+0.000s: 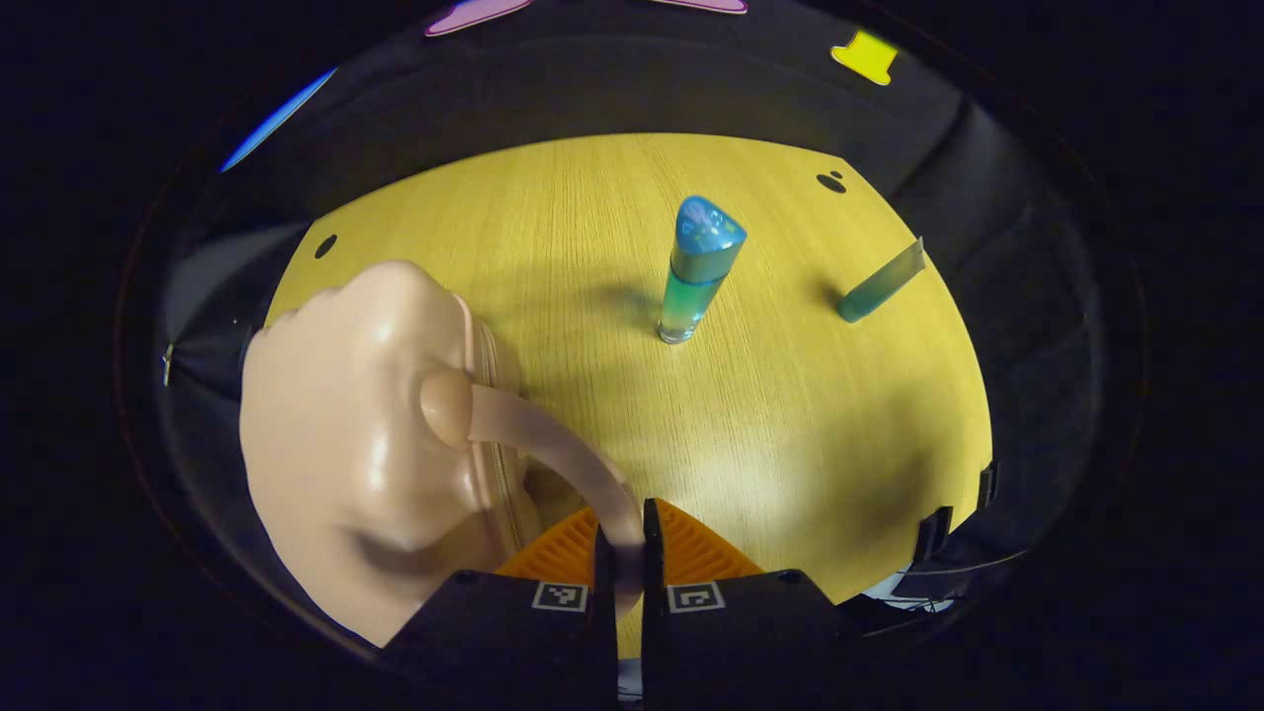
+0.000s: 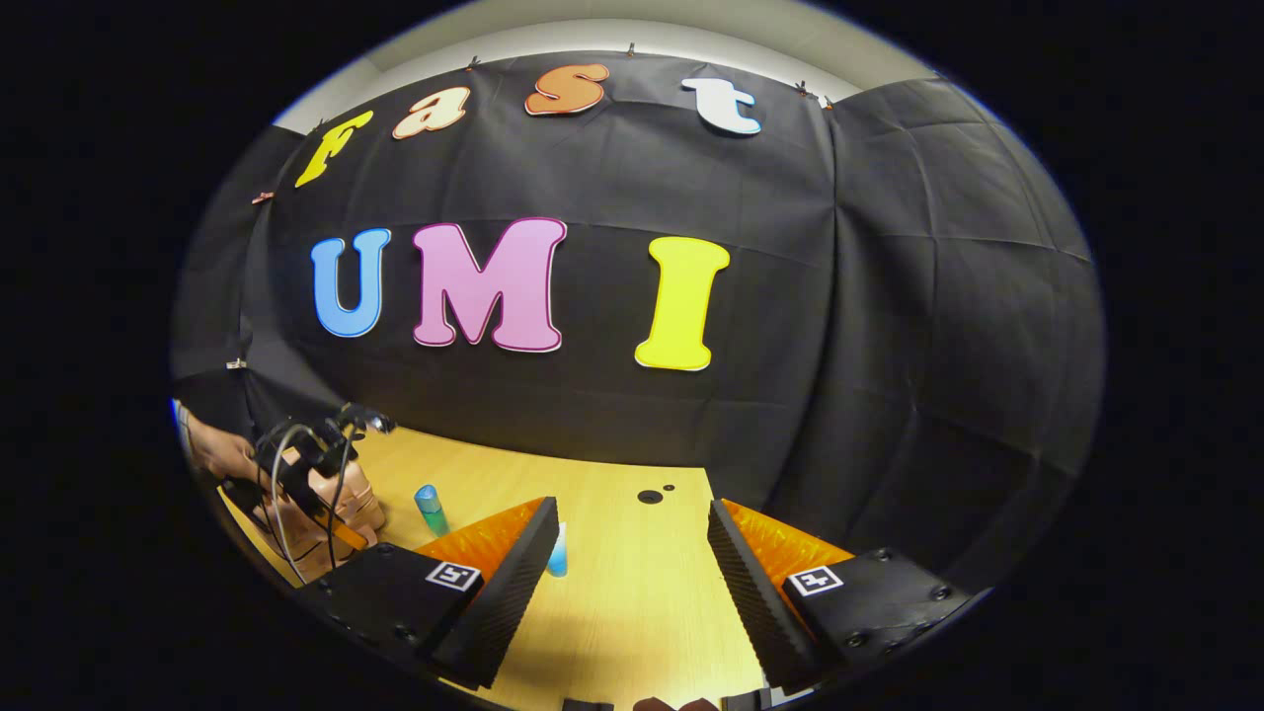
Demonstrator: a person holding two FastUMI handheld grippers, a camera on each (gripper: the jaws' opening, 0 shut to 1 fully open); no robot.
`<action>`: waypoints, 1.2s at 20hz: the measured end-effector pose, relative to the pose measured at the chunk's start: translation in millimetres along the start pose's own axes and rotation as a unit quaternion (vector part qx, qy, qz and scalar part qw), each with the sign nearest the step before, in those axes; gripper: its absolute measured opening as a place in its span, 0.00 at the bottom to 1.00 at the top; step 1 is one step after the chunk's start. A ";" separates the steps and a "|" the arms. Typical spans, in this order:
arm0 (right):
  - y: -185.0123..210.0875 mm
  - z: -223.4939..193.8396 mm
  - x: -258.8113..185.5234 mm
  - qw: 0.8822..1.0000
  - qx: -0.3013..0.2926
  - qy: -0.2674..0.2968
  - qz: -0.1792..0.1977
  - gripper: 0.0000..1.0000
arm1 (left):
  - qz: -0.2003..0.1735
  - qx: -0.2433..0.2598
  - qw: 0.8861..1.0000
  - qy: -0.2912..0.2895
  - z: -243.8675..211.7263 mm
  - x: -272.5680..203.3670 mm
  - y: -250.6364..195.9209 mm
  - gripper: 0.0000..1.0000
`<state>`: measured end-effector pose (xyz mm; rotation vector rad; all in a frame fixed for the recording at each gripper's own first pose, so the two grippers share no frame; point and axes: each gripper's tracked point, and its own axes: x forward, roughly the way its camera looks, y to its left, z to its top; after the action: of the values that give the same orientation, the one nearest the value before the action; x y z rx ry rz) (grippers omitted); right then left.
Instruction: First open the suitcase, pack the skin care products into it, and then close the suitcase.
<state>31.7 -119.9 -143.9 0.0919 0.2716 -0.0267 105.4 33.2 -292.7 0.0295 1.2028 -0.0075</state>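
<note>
Firmly, the left hand-held gripper (image 1: 622, 553) clamps the glossy beige hard-shell suitcase's (image 1: 355, 444) stiff, likely slippery curved handle (image 1: 553, 444); the right hand-held gripper (image 2: 632, 563) gapes.

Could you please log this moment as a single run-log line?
left gripper: shut on suitcase handle | right gripper: open, over table | suitcase: closed | blue bottle: upright | teal tube: unpacked

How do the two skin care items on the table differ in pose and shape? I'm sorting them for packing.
The blue-capped bottle stands upright; the green tube lies flat on its side. The bottle is round and clear-bodied with a bulky cap; the tube tapers to a flat crimped end. The tube lies farther from the suitcase. Both are blue-green and still unpacked.
</note>
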 end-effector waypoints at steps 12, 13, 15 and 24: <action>79.6 15.9 31.3 0.996 0.000 -0.010 0.093 0.96 | 0.029 -0.134 0.976 -0.172 33.9 -227.7 193.7 0.11; 86.0 21.9 30.4 0.996 0.000 -0.015 0.089 0.96 | 0.038 -0.140 0.973 -0.182 30.5 -236.9 216.8 0.11; 103.8 30.8 29.8 0.997 -0.008 -0.025 0.072 0.96 | 0.062 -0.150 0.967 -0.197 18.7 -252.0 276.8 0.10; 196.9 44.1 31.2 1.000 -0.015 -0.015 -0.003 0.96 | 0.081 -0.167 0.969 -0.161 -27.9 -162.6 525.6 0.10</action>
<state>81.2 71.5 -92.9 0.0605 0.2420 -0.0298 32.2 557.7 -141.1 -0.1637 0.8620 0.3236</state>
